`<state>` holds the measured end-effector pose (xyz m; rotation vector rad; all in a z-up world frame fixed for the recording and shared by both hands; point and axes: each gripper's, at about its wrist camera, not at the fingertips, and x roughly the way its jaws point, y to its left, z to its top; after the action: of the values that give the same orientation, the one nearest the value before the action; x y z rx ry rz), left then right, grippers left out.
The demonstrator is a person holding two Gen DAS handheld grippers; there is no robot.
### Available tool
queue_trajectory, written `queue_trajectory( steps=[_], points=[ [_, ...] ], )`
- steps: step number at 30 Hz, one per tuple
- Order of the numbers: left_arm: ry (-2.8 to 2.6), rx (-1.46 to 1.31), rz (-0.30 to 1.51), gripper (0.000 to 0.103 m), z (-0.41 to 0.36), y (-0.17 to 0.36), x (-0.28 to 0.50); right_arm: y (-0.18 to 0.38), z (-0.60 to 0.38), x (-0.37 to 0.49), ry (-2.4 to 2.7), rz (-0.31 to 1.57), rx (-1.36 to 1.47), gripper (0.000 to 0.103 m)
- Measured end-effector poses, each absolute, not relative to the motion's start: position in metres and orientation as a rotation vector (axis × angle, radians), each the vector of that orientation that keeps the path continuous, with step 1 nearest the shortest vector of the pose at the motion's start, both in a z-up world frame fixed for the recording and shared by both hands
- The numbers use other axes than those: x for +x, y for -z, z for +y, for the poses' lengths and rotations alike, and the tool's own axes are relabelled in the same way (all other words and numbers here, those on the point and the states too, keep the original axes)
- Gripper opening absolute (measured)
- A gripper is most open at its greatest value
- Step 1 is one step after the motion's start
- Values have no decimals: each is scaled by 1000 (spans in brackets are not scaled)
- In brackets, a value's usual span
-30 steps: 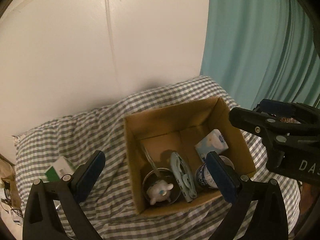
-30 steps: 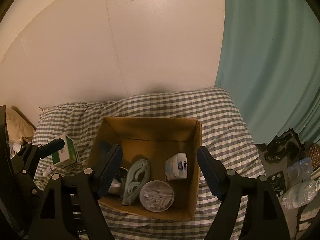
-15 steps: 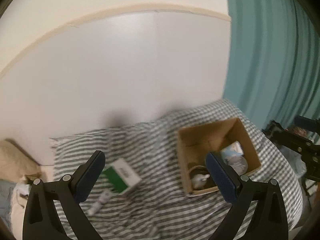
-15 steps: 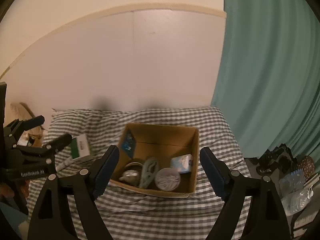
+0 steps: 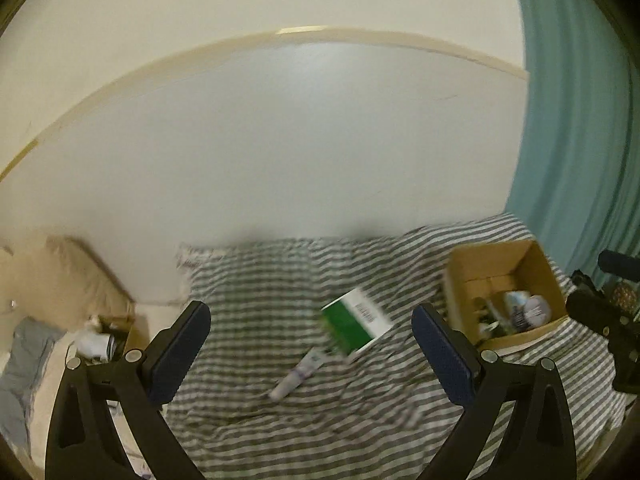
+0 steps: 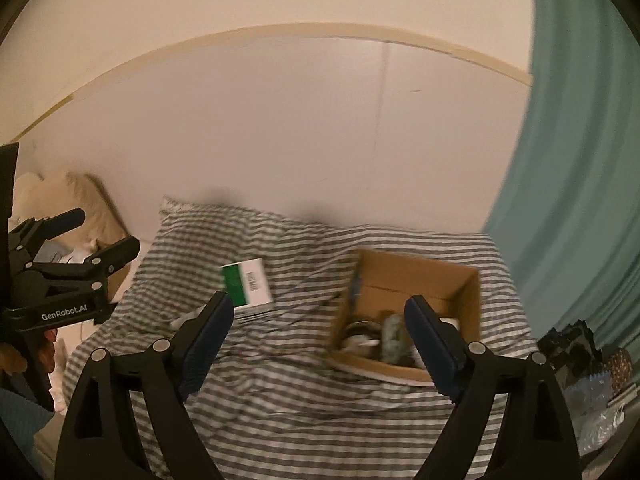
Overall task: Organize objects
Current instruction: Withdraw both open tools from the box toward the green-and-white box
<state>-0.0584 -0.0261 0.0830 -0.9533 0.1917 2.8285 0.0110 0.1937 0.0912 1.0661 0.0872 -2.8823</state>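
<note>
A green and white carton (image 5: pixel 355 323) lies on the checked bedcover (image 5: pixel 280 280), with a small white tube (image 5: pixel 294 376) just in front of it. An open cardboard box (image 5: pixel 504 292) holding several small items stands to the right. My left gripper (image 5: pixel 311 356) is open and empty, held high above the bed and facing the carton. In the right wrist view the carton (image 6: pixel 248 286) is left of the box (image 6: pixel 412 312). My right gripper (image 6: pixel 318 344) is open and empty, well back from both. The left gripper (image 6: pixel 76 264) shows at that view's left edge.
A teal curtain (image 6: pixel 580 160) hangs at the right. A white wall (image 5: pixel 280 140) stands behind the bed. Clutter lies on the floor at the right (image 6: pixel 592 376) and beside the bed at the left (image 5: pixel 96 340).
Both grippers have pulled back and up from the box. The left view has swung left, so the carton and tube are now central and the box is at the right.
</note>
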Motion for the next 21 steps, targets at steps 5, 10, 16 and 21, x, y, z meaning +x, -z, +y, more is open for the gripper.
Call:
queue_trajectory(
  steps=[5, 10, 16, 21],
  points=[
    [-2841, -1062, 170, 103, -63, -40, -74, -54, 149, -7, 2802, 119, 1119, 88],
    [-2832, -1177, 178, 103, -85, 15, -98, 0, 118, -37, 2736, 178, 1204, 88],
    [-2793, -1285, 222, 103, -86, 75, -130, 52, 111, -78, 2688, 164, 1292, 88],
    [-2730, -1360, 280, 102, -71, 120, -152, 82, 110, -109, 2662, 166, 1313, 88]
  ],
)
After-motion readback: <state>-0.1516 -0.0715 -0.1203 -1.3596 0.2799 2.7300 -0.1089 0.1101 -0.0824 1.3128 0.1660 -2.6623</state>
